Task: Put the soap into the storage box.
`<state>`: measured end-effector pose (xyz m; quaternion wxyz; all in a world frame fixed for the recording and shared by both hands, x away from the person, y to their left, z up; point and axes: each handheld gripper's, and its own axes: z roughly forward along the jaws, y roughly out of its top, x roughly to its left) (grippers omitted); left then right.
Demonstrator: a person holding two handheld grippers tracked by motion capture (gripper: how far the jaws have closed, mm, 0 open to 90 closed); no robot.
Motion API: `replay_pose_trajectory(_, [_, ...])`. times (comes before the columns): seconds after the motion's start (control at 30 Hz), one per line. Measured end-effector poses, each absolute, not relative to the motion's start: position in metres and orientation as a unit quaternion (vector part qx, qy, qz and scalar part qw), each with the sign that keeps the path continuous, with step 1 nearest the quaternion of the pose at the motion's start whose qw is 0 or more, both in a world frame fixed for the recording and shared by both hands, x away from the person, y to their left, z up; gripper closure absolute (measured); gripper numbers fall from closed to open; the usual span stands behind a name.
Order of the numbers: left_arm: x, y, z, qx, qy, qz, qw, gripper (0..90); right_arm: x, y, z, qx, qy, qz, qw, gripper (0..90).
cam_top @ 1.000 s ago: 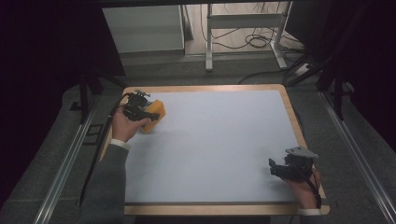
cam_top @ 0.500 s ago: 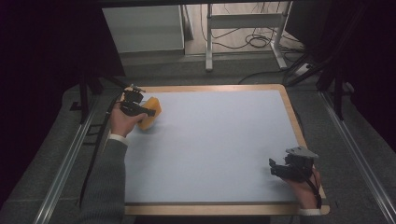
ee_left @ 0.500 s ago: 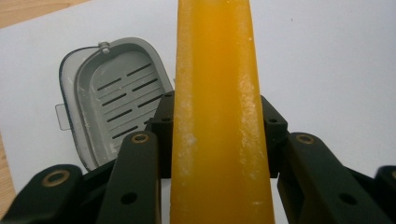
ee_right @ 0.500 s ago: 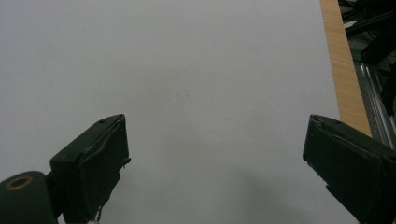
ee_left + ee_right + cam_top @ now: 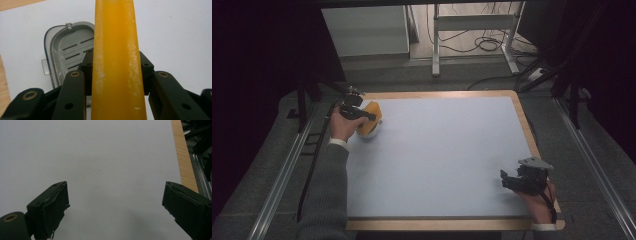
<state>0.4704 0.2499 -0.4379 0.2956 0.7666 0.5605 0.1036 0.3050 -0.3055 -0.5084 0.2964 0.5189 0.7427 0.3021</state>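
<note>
We hold one orange lid (image 5: 117,60) in our left gripper (image 5: 116,75): smooth, glossy orange plastic w/ whitish scuffs, seen edge-on in the left gripper view, running up the middle of the frame from bottom to top. The fingers (image 5: 75,95) clamp it on both sides. In the high view the lid (image 5: 373,114) sits at upper left of the frame, just over a pale container (image 5: 369,132) near the surface's (image 5: 442,150) far-left corner. One grey container (image 5: 67,50) w/ slotted bottom lies behind the lid in the left gripper view, left of centre; the lid hides its right part.

Count: 1 lid, 1 container, 2 grippers. The right gripper (image 5: 512,180) rests lower right in the high view, fingers (image 5: 50,207) spread wide, nothing btwn them. The lid's full shape is hard to make out; its top & bottom are cut off by the frame.
</note>
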Motion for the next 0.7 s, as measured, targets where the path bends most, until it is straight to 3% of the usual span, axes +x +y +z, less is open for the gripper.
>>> replay_pose_trajectory(0.7, [0.493,0.263,-0.455,0.726,0.612,0.117,0.291,60.5,0.305,-0.31,-0.51,0.523,0.74,0.302,0.295,6.9])
